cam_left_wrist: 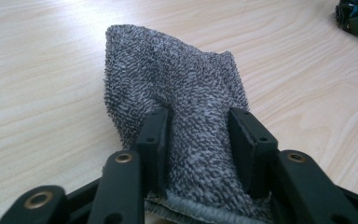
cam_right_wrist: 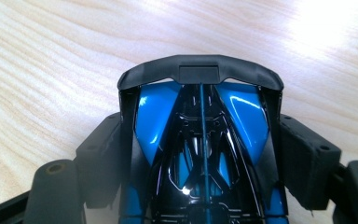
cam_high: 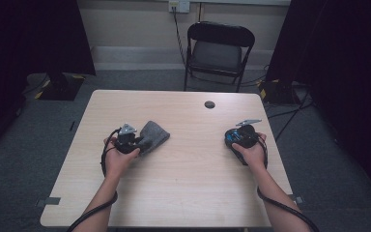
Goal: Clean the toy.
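Observation:
A grey terry cloth (cam_high: pixel 153 135) (cam_left_wrist: pixel 177 79) lies bunched on the left half of the light wooden table (cam_high: pixel 183 183). My left gripper (cam_high: pixel 137 139) (cam_left_wrist: pixel 200 130) rests low at its near end, and a fold of cloth fills the gap between the black pads (cam_left_wrist: pixel 157 133), which stand open without squeezing it. On the right half of the table, my right gripper (cam_high: pixel 235 138) (cam_right_wrist: pixel 200 154) is shut on a glossy blue and black toy car (cam_high: pixel 229 138) (cam_right_wrist: pixel 200 121). Its pads (cam_right_wrist: pixel 307 158) press on both sides of the car, just above the tabletop.
A round dark cable hole (cam_high: pixel 209 104) sits near the table's far edge. Beyond the table stands a black folding chair (cam_high: pixel 220 48). Black curtains hang at both sides and cables run over the grey floor. The other gripper (cam_left_wrist: pixel 356 16) lies far off in the left gripper view.

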